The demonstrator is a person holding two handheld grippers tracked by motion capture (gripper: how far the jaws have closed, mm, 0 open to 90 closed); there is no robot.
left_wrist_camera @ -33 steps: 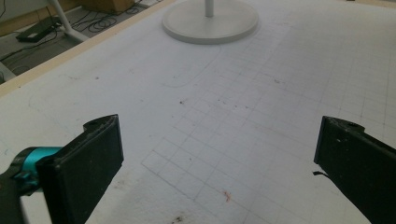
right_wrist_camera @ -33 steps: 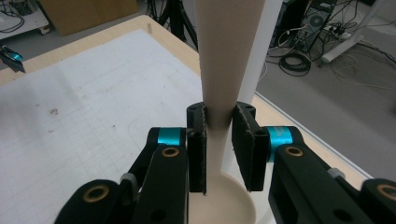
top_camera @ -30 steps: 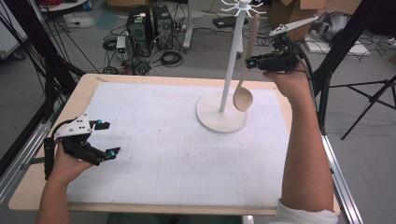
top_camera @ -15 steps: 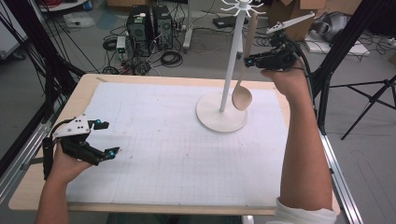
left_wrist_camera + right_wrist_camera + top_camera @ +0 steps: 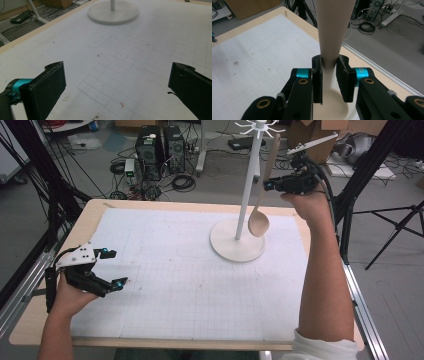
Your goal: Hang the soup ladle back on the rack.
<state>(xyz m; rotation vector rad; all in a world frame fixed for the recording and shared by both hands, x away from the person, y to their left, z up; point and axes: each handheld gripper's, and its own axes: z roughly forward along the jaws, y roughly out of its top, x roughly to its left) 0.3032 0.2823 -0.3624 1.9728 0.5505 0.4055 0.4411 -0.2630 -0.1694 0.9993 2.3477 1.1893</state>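
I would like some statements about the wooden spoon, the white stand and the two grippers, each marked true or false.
1. The right gripper is shut on the handle of the wooden spoon. True.
2. The spoon lies flat on the white mat. False: it hangs upright beside the pole of the white stand, bowl downward, above the stand's round base.
3. The left gripper holds a second spoon. False: its jaws stand wide open with nothing between them, low over the mat.
4. The stand is on the far right part of the mat. True.
5. The left gripper touches the stand. False: it is far from it, at the near left side of the table.
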